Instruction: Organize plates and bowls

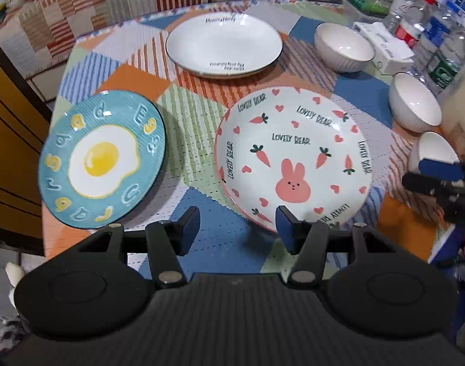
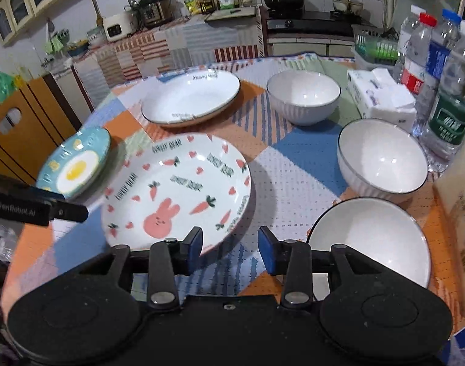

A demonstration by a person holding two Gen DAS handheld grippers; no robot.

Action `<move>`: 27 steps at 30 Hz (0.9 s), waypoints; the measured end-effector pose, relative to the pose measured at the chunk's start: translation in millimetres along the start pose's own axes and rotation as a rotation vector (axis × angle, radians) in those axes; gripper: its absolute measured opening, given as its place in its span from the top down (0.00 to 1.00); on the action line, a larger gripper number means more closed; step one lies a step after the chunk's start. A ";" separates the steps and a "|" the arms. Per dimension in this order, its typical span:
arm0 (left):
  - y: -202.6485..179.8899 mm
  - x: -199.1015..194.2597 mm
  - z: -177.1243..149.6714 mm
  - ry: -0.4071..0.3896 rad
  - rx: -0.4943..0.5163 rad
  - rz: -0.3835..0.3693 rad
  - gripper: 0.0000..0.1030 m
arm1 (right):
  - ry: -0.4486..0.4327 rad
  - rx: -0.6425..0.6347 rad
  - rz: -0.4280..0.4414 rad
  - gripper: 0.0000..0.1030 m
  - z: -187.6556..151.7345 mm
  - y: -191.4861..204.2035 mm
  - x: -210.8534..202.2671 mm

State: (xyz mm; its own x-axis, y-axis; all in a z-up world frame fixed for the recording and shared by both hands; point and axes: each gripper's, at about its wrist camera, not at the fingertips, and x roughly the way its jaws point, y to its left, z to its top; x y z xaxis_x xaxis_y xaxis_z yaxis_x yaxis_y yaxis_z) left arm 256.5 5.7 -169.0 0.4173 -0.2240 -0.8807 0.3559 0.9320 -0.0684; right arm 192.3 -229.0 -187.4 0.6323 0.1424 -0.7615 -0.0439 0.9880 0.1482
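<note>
Three plates lie on the patchwork tablecloth: a blue fried-egg plate [image 1: 103, 163] [image 2: 75, 167] at the left, a bunny-and-carrot plate [image 1: 293, 158] [image 2: 177, 189] in the middle, and a plain white plate [image 1: 223, 45] [image 2: 191, 96] at the back. Three white bowls stand in a row on the right: far [image 1: 343, 47] [image 2: 304, 96], middle [image 1: 415, 102] [image 2: 383, 158], near [image 1: 432, 152] [image 2: 369, 241]. My left gripper [image 1: 238, 231] is open and empty, just before the bunny plate's near rim. My right gripper [image 2: 231, 248] is open and empty, between the bunny plate and the near bowl; it also shows in the left wrist view [image 1: 439, 174].
Water bottles [image 2: 439, 70] and a tissue pack [image 2: 381, 97] crowd the table's right edge. A green basket [image 2: 374, 44] sits behind them. A kitchen counter with appliances runs along the back. A wooden cabinet [image 2: 25, 125] stands left of the table.
</note>
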 end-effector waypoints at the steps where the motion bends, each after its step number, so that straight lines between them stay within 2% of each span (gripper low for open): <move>1: -0.1 -8.2 -1.8 -0.021 0.009 0.010 0.48 | -0.009 -0.009 0.003 0.54 1.8 3.0 -6.6; 9: 6.5 -49.6 -15.7 -0.075 0.040 0.032 0.44 | -0.061 -0.093 0.026 0.51 14.0 33.0 -41.1; 16: 27.4 -70.8 -23.7 -0.112 0.037 0.044 0.39 | -0.099 -0.145 0.094 0.46 26.7 67.0 -55.2; 22: 73.5 -70.6 -20.8 -0.169 -0.078 0.067 0.31 | -0.122 -0.215 0.163 0.44 37.6 102.9 -39.9; 27: 118.7 -51.8 -17.1 -0.181 -0.091 0.087 0.23 | -0.132 -0.219 0.221 0.44 42.3 129.9 -11.2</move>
State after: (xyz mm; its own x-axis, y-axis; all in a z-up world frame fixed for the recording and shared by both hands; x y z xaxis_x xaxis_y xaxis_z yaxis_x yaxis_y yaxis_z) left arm 262.8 132.8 -139.6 0.5896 -0.1818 -0.7870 0.2385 0.9701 -0.0454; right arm 212.2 -104.8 -132.9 0.6833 0.3593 -0.6356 -0.3467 0.9258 0.1507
